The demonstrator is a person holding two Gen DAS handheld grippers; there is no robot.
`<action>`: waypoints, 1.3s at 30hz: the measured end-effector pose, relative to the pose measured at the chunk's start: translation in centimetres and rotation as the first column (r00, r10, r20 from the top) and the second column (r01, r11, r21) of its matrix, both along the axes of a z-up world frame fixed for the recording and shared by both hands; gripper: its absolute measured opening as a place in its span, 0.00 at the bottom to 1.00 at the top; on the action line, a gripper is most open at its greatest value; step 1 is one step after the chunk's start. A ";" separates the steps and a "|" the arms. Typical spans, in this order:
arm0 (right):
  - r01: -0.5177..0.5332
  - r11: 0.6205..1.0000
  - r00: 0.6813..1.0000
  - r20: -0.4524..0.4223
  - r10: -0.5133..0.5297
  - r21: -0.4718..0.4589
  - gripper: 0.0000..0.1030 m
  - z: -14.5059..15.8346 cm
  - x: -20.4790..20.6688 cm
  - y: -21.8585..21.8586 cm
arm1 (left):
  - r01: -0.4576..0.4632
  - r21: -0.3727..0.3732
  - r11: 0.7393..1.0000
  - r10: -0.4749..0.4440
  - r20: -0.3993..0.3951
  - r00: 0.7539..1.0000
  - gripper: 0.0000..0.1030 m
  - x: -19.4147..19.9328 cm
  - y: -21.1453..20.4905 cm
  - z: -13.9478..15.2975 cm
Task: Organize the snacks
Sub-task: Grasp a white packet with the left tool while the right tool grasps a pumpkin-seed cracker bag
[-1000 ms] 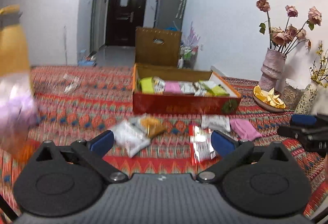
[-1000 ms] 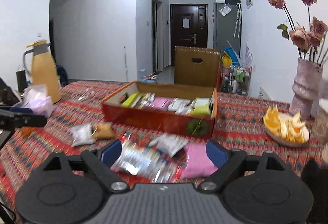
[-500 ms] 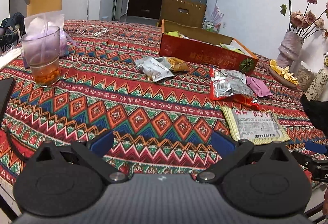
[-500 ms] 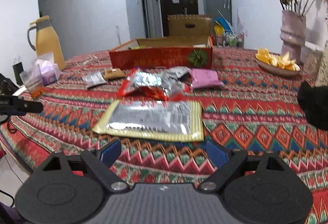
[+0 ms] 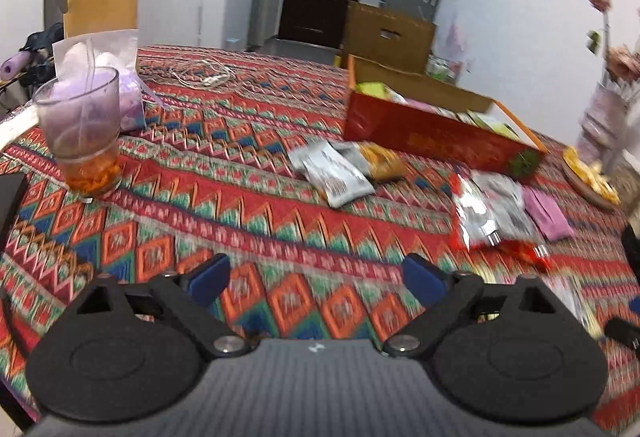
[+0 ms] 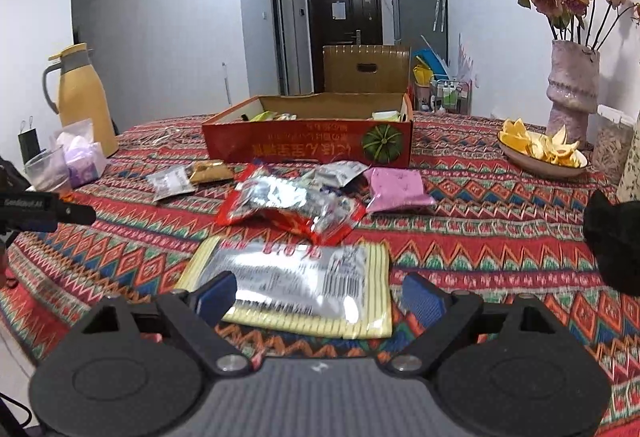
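change: right gripper moved in since half a second ago, now straddling the yellow packet
right fingers: spread, nothing held
left gripper: spread, empty, over bare tablecloth
other snacks: loose near the box
meaning: packet pickup likely next

My tablecloth — red zigzags, blue-green diamonds; box red, flat packet yellow-edged silver, jug mustard.

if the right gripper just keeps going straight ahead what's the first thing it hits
Probably the yellow-edged silver packet, lying flat just ahead of the open right gripper. Beyond it sits the red-and-silver snack bag. Depth is uncertain.
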State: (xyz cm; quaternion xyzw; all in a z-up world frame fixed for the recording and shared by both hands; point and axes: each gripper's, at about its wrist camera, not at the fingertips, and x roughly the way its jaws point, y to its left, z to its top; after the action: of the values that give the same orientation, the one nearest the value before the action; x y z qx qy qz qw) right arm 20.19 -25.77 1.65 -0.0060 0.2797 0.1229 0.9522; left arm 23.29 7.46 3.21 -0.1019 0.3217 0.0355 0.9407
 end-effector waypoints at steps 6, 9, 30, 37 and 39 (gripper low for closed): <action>-0.020 1.000 1.000 0.007 0.021 -0.006 0.87 0.8 3.5 0.7 | 0.005 0.021 1.000 -0.005 0.000 1.000 0.84 6.5 -0.1 0.2; -0.052 0.999 0.999 0.013 0.052 -0.013 0.87 1.2 5.5 1.6 | 0.017 0.067 0.998 -0.018 0.006 1.000 0.81 10.0 -0.7 -0.2; -0.390 0.921 0.902 -0.194 0.385 0.014 0.63 0.0 25.8 17.6 | 0.076 0.085 0.993 -0.071 -0.059 0.996 0.58 13.9 3.3 -3.9; -0.408 0.912 0.886 -0.259 0.385 -0.039 0.39 -2.7 27.2 20.7 | 0.134 0.082 0.988 -0.131 -0.041 0.990 0.35 12.6 3.4 -3.6; -0.407 0.913 0.888 -0.247 0.387 -0.032 0.39 -2.1 26.4 20.2 | 0.143 0.084 0.986 -0.141 -0.039 0.989 0.33 12.0 3.2 -3.5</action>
State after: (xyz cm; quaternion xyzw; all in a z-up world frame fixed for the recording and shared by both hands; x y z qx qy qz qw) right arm 46.58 -5.53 -0.47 -0.0881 0.3880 0.3032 0.8659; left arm 35.31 10.65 -0.29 -0.0374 0.3417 -0.0161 0.9389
